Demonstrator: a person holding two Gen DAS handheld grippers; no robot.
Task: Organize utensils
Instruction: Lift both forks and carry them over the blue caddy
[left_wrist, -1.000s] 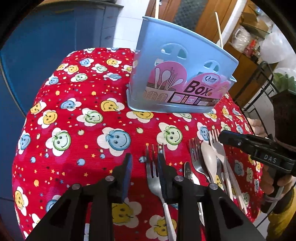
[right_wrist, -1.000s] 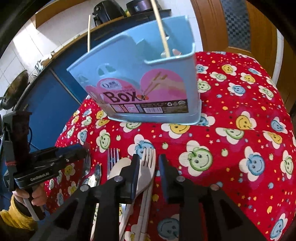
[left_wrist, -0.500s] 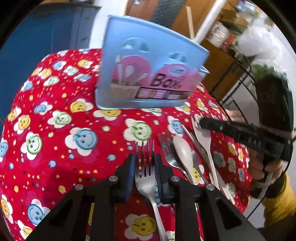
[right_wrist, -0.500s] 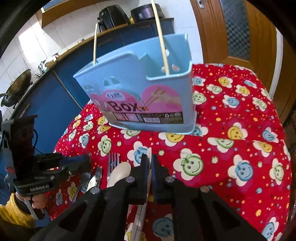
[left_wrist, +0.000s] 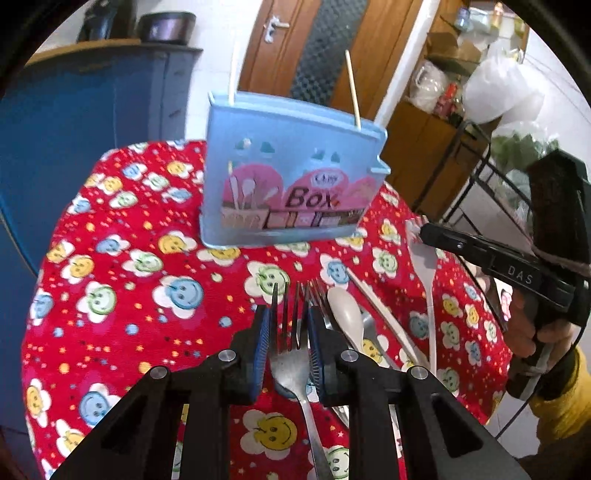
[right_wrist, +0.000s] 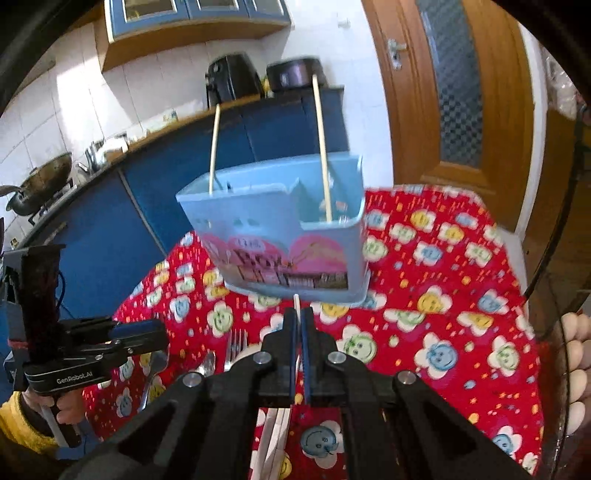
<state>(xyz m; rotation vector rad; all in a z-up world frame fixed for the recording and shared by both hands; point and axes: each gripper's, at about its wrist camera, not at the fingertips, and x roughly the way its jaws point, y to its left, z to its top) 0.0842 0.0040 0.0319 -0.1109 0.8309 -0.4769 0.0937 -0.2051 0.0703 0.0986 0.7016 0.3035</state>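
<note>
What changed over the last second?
Both tools closed on cutlery: the left tool pinches the metal fork, the right tool the white fork, now lifted off the cloth. The blue box, white spoon and chopstick stayed put.

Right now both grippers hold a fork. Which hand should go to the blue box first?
Probably right. The right gripper, clamped on the white plastic fork, sits closer to the blue box, whose open compartments show just ahead. The left gripper holds the metal fork farther back.

Red smiley tablecloth (left_wrist: 122, 266) under utensil box (left_wrist: 288, 177)
</note>
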